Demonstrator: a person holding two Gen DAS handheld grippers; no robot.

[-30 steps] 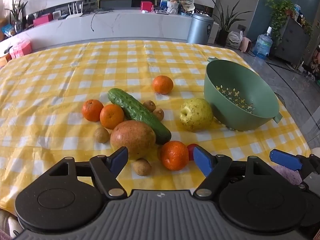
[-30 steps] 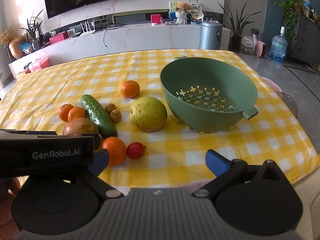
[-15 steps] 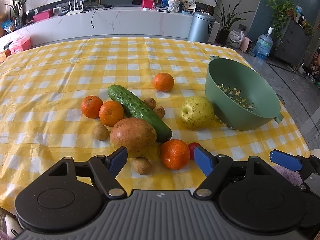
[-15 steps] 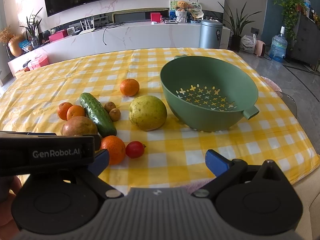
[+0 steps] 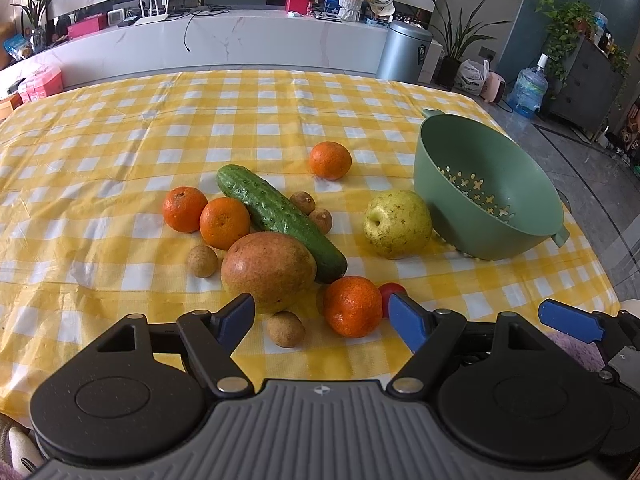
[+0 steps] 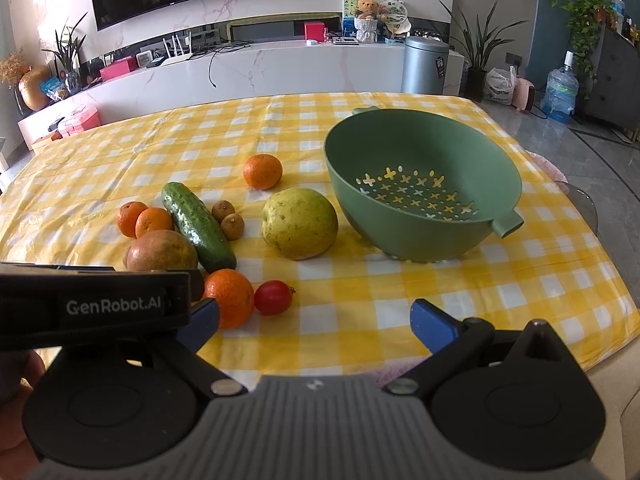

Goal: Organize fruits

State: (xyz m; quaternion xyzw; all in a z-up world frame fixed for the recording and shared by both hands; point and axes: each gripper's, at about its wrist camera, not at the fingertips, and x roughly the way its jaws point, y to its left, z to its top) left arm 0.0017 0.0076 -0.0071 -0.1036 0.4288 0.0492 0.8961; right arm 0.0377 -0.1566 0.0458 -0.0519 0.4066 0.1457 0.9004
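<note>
Fruit lies loose on a yellow checked tablecloth [image 5: 100,152]: a reddish mango [image 5: 268,270], a cucumber [image 5: 280,220], several mandarins including the nearest one [image 5: 352,306], a yellow-green pear [image 5: 398,224], a small red tomato [image 6: 273,297] and several small brown longans [image 5: 286,329]. A green colander [image 6: 424,184] stands empty at the right, tilted. My left gripper [image 5: 321,312] is open, low over the near edge, just short of the mango and nearest mandarin. My right gripper [image 6: 314,320] is open beside it, nothing between its fingers.
The table's right edge [image 6: 600,280] drops off just past the colander, toward a grey floor. The far half of the cloth holds no objects. A white counter [image 6: 280,68] and a metal bin [image 6: 424,66] stand well behind the table.
Both grippers have crept slightly forward toward the fruit; the fruit and colander have stayed where they were.
</note>
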